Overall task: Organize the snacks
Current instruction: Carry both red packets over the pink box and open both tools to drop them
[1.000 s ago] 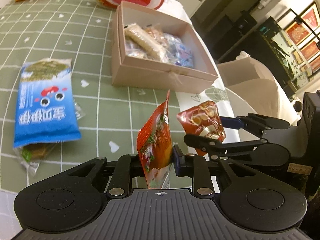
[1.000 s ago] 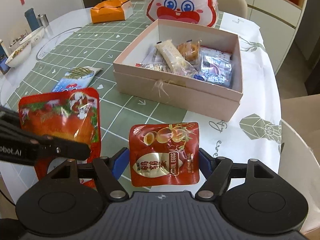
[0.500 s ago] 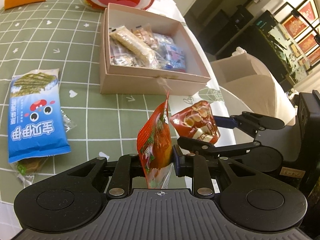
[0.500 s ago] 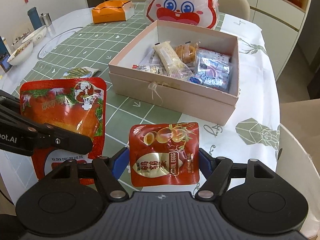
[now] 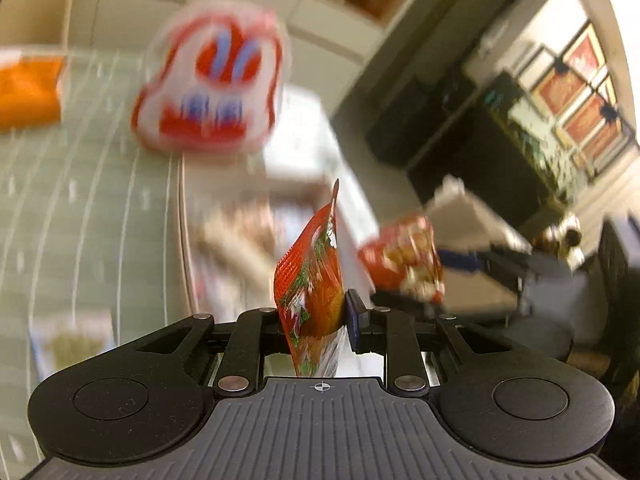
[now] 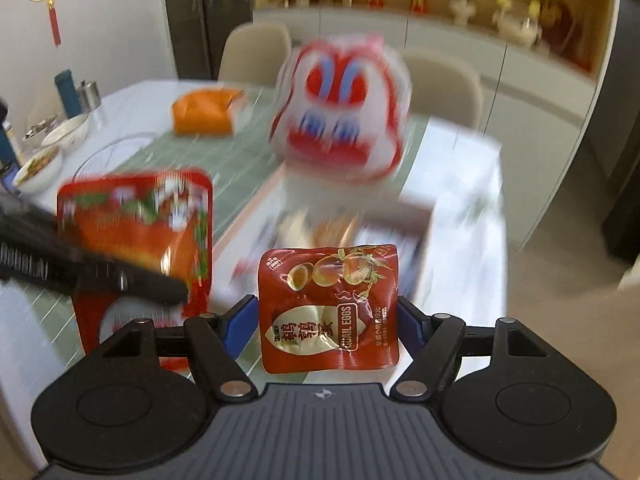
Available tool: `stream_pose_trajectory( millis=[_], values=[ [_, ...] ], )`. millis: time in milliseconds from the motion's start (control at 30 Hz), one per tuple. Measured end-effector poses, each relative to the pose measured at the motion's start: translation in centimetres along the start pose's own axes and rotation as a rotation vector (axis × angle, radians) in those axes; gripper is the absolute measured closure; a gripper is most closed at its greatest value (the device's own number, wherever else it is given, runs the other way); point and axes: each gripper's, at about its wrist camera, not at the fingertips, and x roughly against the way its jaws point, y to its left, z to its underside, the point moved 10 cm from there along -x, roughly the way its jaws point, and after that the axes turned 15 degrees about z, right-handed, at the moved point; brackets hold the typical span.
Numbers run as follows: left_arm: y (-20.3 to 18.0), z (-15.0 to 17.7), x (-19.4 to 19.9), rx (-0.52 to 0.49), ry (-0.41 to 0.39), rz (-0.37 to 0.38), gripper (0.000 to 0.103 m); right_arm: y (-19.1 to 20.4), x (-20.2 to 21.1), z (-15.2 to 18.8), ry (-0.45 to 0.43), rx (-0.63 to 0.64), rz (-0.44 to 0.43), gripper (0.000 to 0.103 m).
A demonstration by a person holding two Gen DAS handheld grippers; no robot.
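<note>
Right wrist view: my right tool (image 6: 328,316) grips the quail-egg pouch (image 6: 329,308) flat; my left tool (image 5: 316,316) pinches the red pouch (image 5: 312,292) edge-on, both raised toward the box (image 6: 400,208).

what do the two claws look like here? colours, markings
Both match. Left claw and right claw: matte black ribbed housing with a small white crosshair mark, round black caps on either side, black linkage arms with silver pivot screws, blue fingers. The left one's side carries white lettering, too blurred to read. No cables, hands or sleeves visible.
</note>
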Motion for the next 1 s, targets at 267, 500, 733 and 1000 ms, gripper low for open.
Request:
stream_pose_trajectory(
  millis=[267, 500, 733, 1000],
  values=[
    [6.9, -4.1, -9.8, 0.161, 0.086, 0.071, 0.073, 0.5, -7.5, -0.1, 0.059, 0.041, -0.009, 0.030],
    [10.6, -5.3, -10.2, 0.104, 0.045, -0.113, 0.064, 2.9, -11.6, 2.1, 0.187, -0.032, -0.140, 0.029],
    [10.4, -7.4, -4.6, 0.034, -0.119, -0.148, 0.064, 2.6, -11.1, 0.1, 0.164, -0.140, -0.121, 0.026],
    [11.7, -1.0, 0.4, -0.008, -0.054, -0.290, 0.063, 4.8, -10.8, -0.9, 0.136, -0.105, -0.011, 0.026]
  ],
)
